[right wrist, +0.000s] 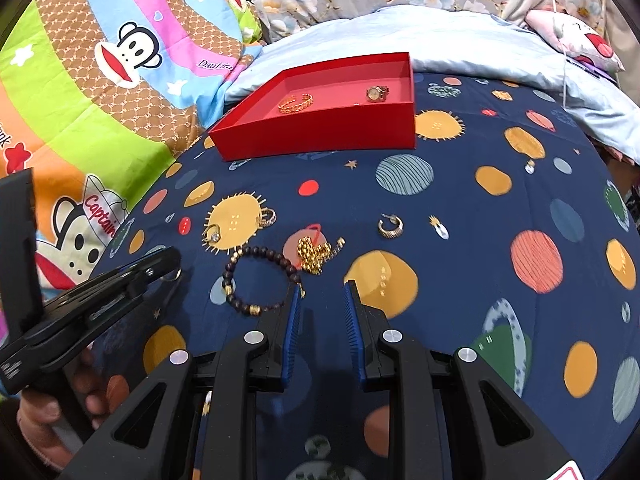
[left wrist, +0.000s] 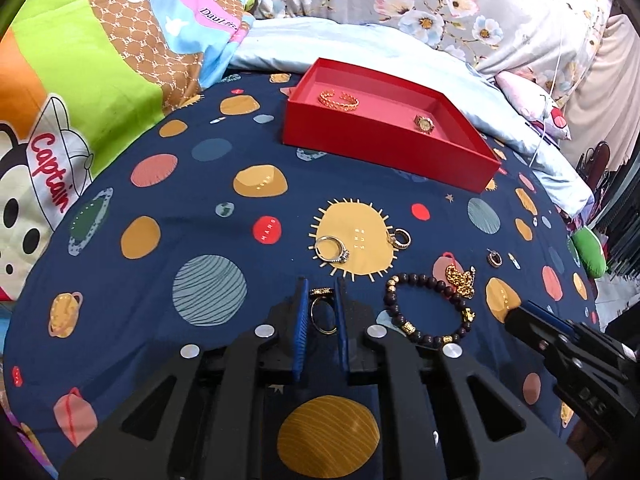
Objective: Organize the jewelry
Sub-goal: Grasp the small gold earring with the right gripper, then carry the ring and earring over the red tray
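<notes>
1. Left wrist view: the left gripper (left wrist: 322,300) has its blue-padded jaws closed on a gold ring (left wrist: 322,312) with a dark, gold-studded top, held edge-on between the pads just above the navy planet-print bedsheet (left wrist: 168,200).
2. Just ahead of it, on the sheet's yellow sun print, lie a silver stone-set ring (left wrist: 332,249) and, near the sun's right edge, a dark band ring (left wrist: 400,237).
3. To the right lies a dark beaded bracelet (left wrist: 426,307) with gold spacer beads; a heap of gold chain (left wrist: 460,279) touches its upper right side. A small hoop earring (left wrist: 495,258) sits apart, further right.
4. A red box (left wrist: 384,144) rests at the far end of the sheet, holding a gold cuff bracelet (left wrist: 338,100) on the left and a gold wristwatch (left wrist: 424,123) on the right, well apart.
5. The right gripper (left wrist: 532,316) enters from the lower right; its jaw gap cannot be judged here.
6. Right wrist view: the right gripper (right wrist: 322,294) hovers over the sheet with its jaws parted and nothing between them; the left pad's tip is just beside the beaded bracelet (right wrist: 260,276).
7. The gold chain (right wrist: 316,254) and hoop earring (right wrist: 391,225) lie ahead, the red box (right wrist: 320,132) beyond.
8. The left gripper (right wrist: 172,264) comes in from the left, a person's hand (right wrist: 52,412) on its handle.
</notes>
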Demonstrator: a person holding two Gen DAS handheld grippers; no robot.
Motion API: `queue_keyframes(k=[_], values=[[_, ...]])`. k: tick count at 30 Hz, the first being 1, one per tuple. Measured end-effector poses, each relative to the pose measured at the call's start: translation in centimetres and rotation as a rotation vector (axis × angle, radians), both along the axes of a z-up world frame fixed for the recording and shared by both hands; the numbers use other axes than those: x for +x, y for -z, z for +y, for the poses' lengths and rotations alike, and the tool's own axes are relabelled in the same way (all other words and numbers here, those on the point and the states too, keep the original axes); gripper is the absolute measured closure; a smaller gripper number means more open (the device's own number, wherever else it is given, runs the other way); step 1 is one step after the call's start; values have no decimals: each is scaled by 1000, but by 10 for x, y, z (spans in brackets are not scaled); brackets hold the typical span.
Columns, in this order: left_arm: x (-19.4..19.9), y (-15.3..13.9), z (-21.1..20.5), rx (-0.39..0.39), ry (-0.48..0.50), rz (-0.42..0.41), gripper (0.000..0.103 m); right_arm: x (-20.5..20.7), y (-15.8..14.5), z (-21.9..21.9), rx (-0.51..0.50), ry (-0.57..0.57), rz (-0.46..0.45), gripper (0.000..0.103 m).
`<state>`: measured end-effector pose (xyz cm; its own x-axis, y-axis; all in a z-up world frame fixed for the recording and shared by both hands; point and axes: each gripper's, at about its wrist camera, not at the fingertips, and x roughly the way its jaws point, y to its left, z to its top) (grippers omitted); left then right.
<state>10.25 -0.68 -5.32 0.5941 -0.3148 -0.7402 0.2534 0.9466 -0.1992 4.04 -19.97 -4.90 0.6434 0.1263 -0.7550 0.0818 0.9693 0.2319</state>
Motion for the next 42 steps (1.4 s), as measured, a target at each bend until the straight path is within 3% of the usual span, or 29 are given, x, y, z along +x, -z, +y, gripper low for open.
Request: queue_keyframes(k=[20,30,42], values=[[1,-1,-2,-12,22,8,91,45,20,7,-6,-23,30,81],[1,0,-2,-14,24,12,91,44,20,4,-16,-11,21,97],[-2,-13,-4,-27,28,-10,91,26,-20,-15,4,31,-78,98]])
